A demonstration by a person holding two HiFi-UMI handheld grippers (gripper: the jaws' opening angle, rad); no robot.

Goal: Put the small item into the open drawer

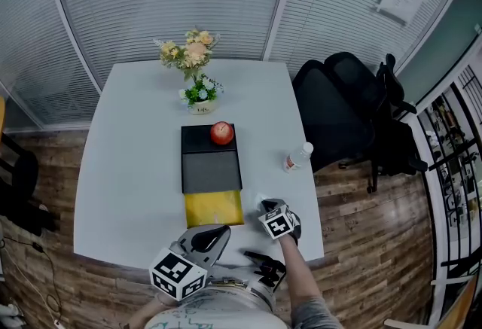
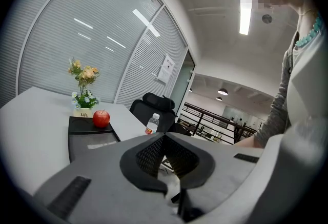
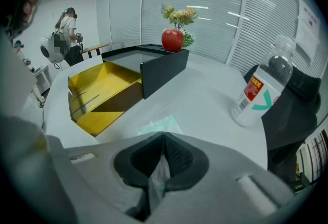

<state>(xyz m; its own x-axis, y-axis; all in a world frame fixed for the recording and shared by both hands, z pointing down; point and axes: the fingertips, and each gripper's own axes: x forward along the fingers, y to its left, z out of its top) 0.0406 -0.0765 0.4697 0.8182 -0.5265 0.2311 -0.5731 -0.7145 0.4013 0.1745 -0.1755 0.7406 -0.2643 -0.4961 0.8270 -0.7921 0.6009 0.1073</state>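
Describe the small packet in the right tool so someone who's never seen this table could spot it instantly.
On the white table, find the black drawer unit with its yellow drawer pulled open. Just right of that drawer, near the front edge, the right tool is shut on a packet. It is flat, clear plastic with pale green inside, unlike the red-labelled bottle beyond it.

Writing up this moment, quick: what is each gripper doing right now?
Left gripper: closed, nothing between its jaws.
Right gripper: closed on the edge of the small clear packet.
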